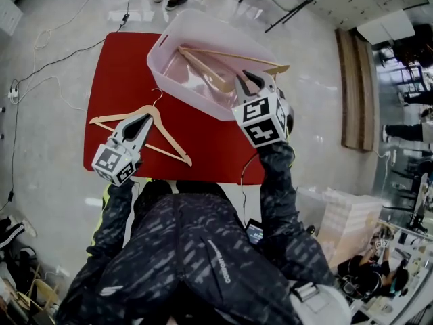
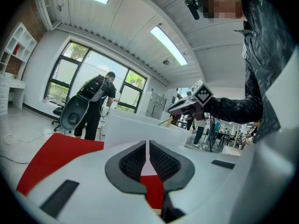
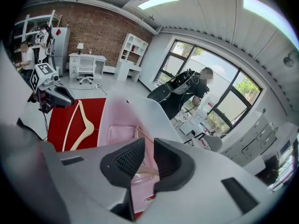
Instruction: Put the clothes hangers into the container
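My left gripper (image 1: 147, 118), clenched and empty, sits over the pale wooden clothes hanger (image 1: 170, 141) on the red table (image 1: 111, 66). I must open it first, then pinch the neck. Farther, my released right gripper (image 1: 252, 80) hangs above the pinkish plastic container (image 1: 177, 29).

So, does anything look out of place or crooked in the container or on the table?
The wooden hanger in the pink container lies slanted, and one end sticks out over the right rim, beside the right gripper. A second hanger lies on the red table, not yet put in.
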Tool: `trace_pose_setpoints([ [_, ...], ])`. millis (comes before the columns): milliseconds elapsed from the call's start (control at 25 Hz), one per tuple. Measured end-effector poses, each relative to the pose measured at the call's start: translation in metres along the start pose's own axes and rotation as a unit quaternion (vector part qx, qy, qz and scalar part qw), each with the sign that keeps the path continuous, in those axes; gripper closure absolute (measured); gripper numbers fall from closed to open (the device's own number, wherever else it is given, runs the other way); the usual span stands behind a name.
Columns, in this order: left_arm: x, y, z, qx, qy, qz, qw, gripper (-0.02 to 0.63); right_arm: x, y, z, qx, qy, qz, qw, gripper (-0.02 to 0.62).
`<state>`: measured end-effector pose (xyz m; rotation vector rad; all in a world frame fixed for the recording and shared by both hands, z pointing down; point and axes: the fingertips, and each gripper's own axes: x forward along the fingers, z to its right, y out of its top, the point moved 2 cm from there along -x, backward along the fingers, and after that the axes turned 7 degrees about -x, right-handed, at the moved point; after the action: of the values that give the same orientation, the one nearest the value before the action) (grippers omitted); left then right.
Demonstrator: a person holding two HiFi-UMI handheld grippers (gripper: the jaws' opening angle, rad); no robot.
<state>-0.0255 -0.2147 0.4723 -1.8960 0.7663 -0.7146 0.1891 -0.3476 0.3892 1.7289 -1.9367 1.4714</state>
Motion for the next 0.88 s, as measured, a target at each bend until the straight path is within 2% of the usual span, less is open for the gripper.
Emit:
trace_pose_setpoints([
  [360,-0.003,0.015,0.017,0.027,-0.028,-0.014,0.9992,0.594,-0.018,0.022,-0.027,0.063,0.024,0.057,0.996,0.548],
  [720,-0.021,0.022,0.033,0.014,-0.059,-0.017,0.9980,0.594,-0.036,0.039,-0.076,0.087,0.052,0.080,0.992,0.548],
  [880,-0.034,0.027,0.038,0.006,-0.069,-0.004,0.9976,0.594,-0.043,0.048,-0.101,0.097,0.065,0.089,0.989,0.548],
])
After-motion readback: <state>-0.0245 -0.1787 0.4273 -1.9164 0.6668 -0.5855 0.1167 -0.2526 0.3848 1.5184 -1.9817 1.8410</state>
